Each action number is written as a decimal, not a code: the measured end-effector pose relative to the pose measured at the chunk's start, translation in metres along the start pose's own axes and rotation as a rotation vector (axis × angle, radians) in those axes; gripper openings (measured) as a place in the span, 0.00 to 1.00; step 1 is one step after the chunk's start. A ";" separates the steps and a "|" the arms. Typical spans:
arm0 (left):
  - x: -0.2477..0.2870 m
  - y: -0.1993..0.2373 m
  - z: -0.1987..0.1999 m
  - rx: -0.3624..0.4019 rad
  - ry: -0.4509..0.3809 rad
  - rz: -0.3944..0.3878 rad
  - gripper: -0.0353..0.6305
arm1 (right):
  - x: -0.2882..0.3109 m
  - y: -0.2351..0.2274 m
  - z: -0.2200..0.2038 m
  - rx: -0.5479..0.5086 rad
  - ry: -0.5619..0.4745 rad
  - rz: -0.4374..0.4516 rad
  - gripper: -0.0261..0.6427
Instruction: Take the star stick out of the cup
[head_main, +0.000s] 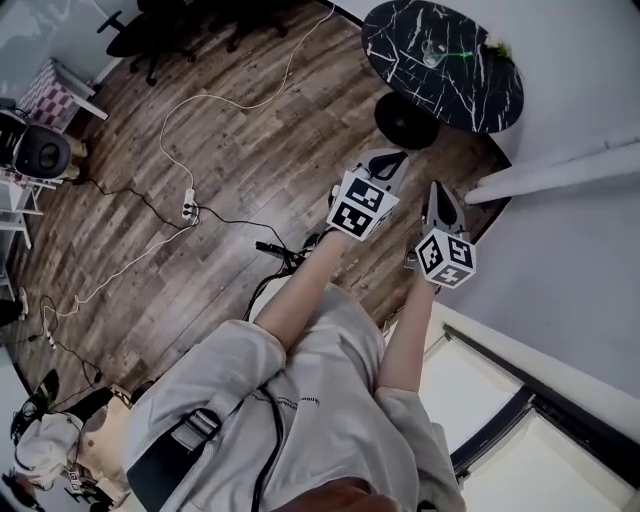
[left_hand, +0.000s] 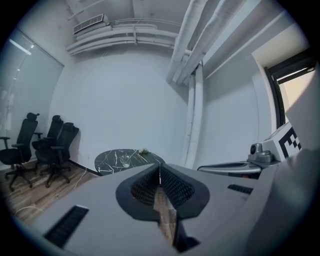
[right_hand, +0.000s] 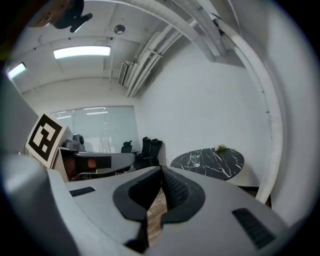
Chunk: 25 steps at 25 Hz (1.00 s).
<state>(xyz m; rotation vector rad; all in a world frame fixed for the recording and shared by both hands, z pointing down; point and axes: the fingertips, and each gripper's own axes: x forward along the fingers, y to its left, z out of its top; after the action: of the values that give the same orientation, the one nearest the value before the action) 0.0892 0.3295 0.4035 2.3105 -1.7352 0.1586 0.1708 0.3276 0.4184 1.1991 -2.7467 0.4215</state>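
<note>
A clear glass cup (head_main: 432, 57) stands on the round black marble table (head_main: 470, 95) at the top of the head view. A thin green stick (head_main: 458, 52) leans out of it to the right; its star is too small to make out. My left gripper (head_main: 392, 158) and right gripper (head_main: 438, 192) are held side by side over the wood floor, short of the table and pointing toward it. Both are shut with nothing between the jaws. In the left gripper view, the cup (left_hand: 126, 161) is far beyond the gripper (left_hand: 159, 171). In the right gripper view, it (right_hand: 196, 160) is likewise far beyond the gripper (right_hand: 161, 172).
A small plant (head_main: 497, 44) sits at the table's far edge. White cables and a power strip (head_main: 188, 208) lie across the floor to the left. Black office chairs (left_hand: 50, 150) stand by the left wall. A white wall and pipe (head_main: 560, 170) run close on the right.
</note>
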 end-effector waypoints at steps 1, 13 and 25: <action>0.006 0.011 0.003 -0.004 0.002 -0.003 0.09 | 0.011 -0.001 0.002 0.012 0.002 -0.003 0.09; 0.044 0.128 0.008 -0.029 0.019 -0.039 0.09 | 0.108 0.003 0.014 0.135 -0.058 -0.061 0.09; 0.061 0.177 0.001 -0.046 0.039 -0.045 0.09 | 0.147 -0.015 0.011 0.138 -0.050 -0.139 0.09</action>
<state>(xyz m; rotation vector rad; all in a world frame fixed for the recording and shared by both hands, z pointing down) -0.0626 0.2265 0.4399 2.2963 -1.6491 0.1530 0.0814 0.2119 0.4429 1.4410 -2.6913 0.5811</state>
